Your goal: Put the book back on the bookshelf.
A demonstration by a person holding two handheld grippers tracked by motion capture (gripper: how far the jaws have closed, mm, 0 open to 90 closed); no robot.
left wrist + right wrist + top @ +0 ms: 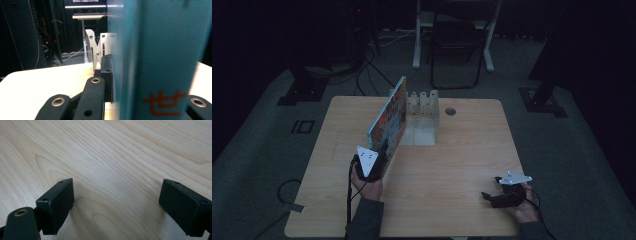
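A thin book (388, 117) with a colourful cover and a teal spine (162, 57) stands on edge, tilted, over the left middle of the wooden table (462, 150). My left gripper (381, 151) is shut on its near lower end; one black pad (107, 75) presses flat against the cover. A white slotted rack (422, 107) stands just past the book's far end, and its uprights (96, 47) rise beyond the jaw. My right gripper (492, 196) rests low at the front right, open, with bare wood between its fingers (58, 200).
A round cable hole (450, 111) lies right of the rack. Beyond the table's far edge stand a dark folding chair (457, 50) and white desk legs (417, 45). Cables run across the floor at the back left (362, 75).
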